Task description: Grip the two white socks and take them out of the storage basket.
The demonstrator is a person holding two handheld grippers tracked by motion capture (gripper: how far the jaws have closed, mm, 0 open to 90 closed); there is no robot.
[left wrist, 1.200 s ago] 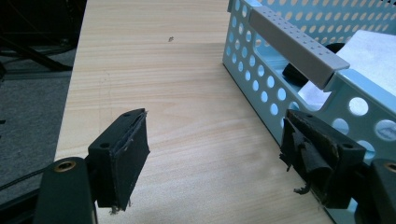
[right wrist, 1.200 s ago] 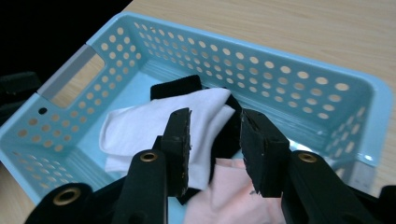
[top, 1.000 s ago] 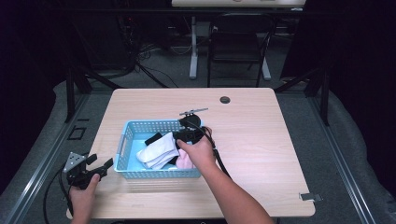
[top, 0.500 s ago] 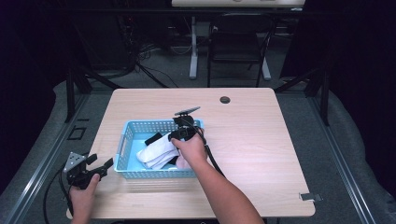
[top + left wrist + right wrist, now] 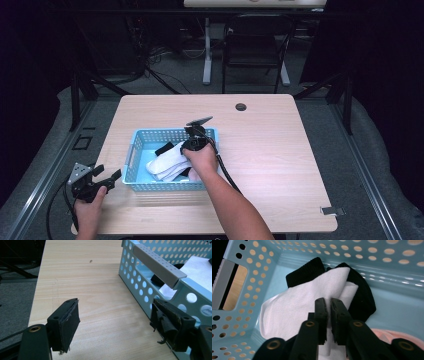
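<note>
White sock (image 5: 294, 312) is pinched by right gripper (image 5: 329, 305), jaws just closing; left gripper (image 5: 117, 322) spread beside basket (image 5: 160, 267).

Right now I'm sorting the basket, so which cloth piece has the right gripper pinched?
The white sock. The right gripper has just closed its jaws on a fold of it, while the black cloth lies behind and the pink piece sits untouched beside it.
</note>
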